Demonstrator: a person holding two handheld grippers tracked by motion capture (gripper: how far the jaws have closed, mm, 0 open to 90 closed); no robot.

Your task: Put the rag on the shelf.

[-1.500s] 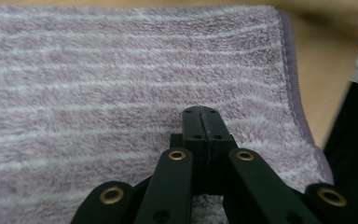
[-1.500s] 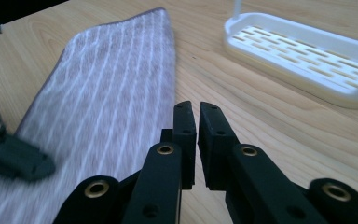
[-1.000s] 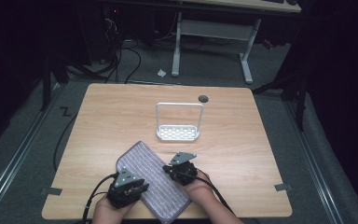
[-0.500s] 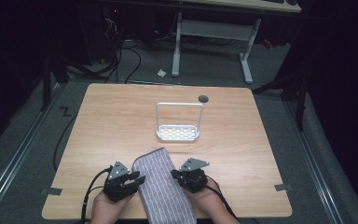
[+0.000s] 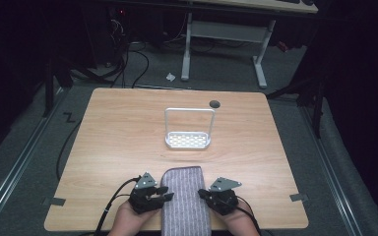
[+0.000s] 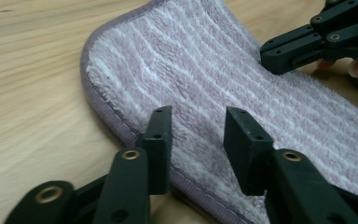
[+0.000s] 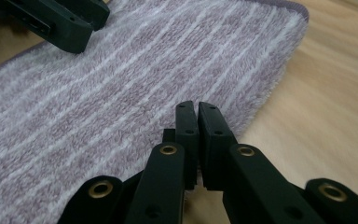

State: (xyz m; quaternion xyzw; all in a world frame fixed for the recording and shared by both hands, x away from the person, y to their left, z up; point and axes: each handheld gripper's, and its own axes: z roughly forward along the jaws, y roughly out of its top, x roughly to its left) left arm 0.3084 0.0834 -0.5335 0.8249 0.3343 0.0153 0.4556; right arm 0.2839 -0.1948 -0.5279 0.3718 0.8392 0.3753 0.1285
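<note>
Nearest the person, a folded striped towel (image 5: pixel 183 199) lies flat at the tabletop's (image 5: pixel 118 142) near edge, between both grippers. The left gripper (image 6: pixel 198 135) has just been opening; its fingers stand apart over the towel's hemmed edge, pressing nothing. The right gripper (image 7: pixel 198 140) is closed at the opposite edge (whether it pinches cloth is unclear). The fold looks finished; next probably comes lifting the towel toward the white rack (image 5: pixel 188 129) beyond.
</note>
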